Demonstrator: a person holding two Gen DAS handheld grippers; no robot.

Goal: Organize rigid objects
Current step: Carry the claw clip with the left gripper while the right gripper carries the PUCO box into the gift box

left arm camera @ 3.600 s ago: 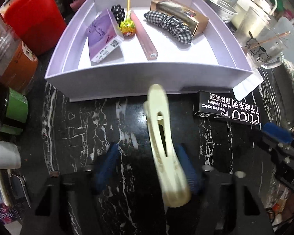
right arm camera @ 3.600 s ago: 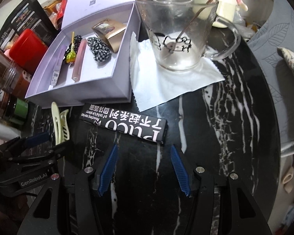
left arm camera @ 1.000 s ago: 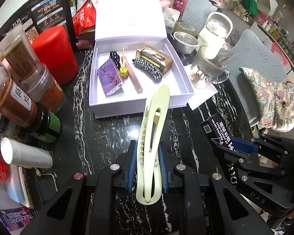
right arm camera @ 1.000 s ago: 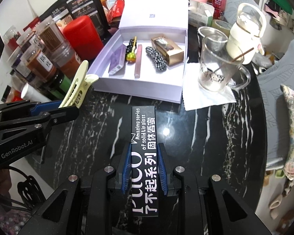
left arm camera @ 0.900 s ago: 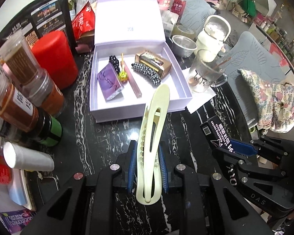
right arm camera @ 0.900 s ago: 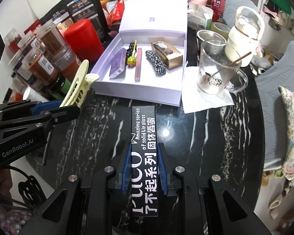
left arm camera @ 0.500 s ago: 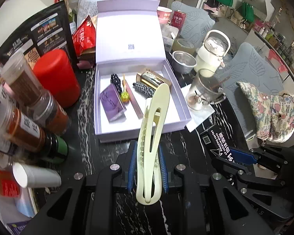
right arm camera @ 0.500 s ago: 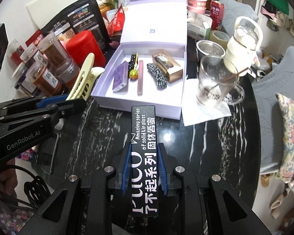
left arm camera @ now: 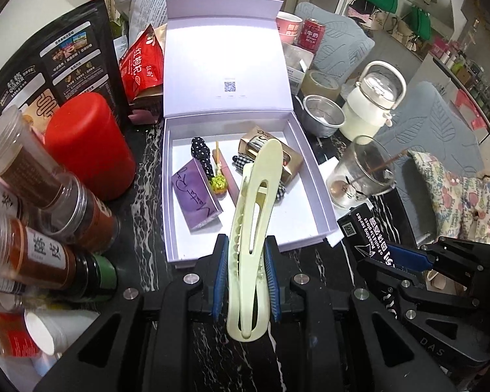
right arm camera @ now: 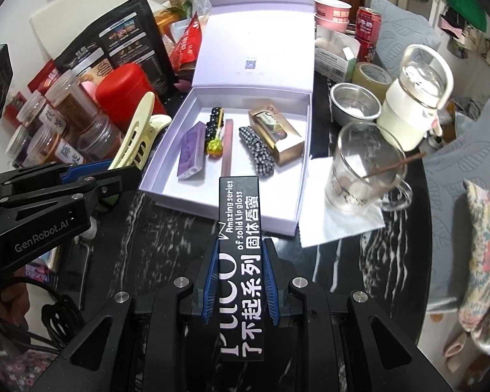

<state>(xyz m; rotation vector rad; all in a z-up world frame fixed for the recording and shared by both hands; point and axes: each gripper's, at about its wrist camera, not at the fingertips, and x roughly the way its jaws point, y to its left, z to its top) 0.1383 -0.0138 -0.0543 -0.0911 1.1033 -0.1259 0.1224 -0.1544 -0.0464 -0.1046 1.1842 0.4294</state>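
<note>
my left gripper (left arm camera: 246,289) pinches a light, stiff, slick cream hair clip (left arm camera: 253,225) near its hinge, my right gripper (right arm camera: 240,289) clamps a rigid black lip gloss box (right arm camera: 240,261) midway, both above the open lilac box (right arm camera: 295,209).

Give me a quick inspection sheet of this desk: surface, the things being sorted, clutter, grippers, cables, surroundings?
Surface: black marble table.
Job's things: open lilac box holding small items; cream hair clip; black lip gloss box.
Clutter: spice jars, red canister, glass mug, white jug.
Grippers: left gripper shut on clip; right gripper shut on lip gloss box.
Cables: black cable, lower left.
Surroundings: grey cushioned chairs.
</note>
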